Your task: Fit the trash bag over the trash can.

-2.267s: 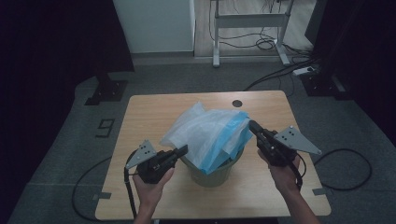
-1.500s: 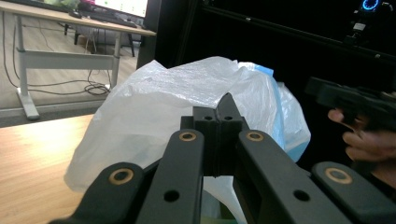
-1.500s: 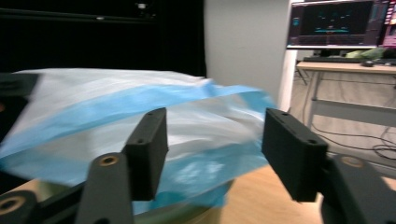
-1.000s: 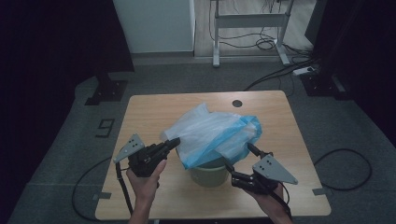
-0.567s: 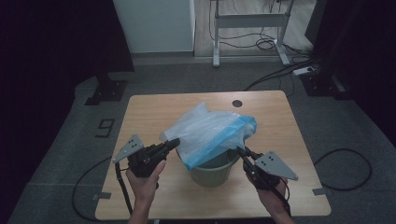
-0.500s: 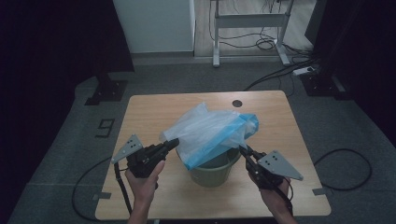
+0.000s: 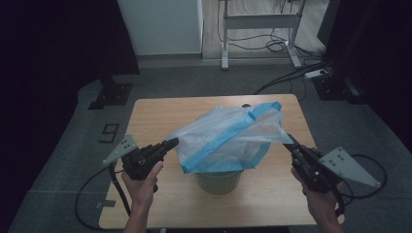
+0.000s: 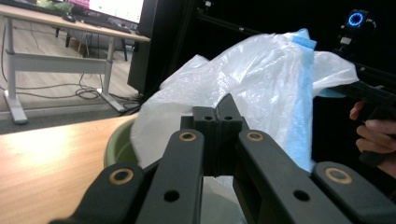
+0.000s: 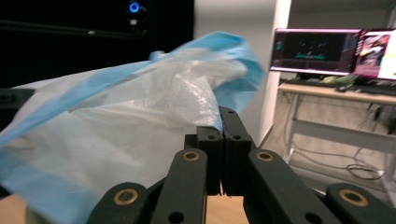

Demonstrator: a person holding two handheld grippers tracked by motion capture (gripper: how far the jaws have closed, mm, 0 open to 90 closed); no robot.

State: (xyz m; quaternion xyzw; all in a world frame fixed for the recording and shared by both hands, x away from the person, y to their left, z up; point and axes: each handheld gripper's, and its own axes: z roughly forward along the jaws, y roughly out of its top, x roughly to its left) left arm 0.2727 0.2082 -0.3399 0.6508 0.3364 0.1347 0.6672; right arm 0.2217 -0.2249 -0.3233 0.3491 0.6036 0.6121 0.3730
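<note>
wooden table (image 7: 160,116); both grippers pinch plastic bag (image 7: 228,138)

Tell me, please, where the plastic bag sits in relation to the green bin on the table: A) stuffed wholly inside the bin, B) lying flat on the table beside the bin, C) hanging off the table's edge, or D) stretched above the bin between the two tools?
D: the plastic bag is spread over the green bin, with the left tool shut on one edge and the right tool shut on the opposite edge.
</note>
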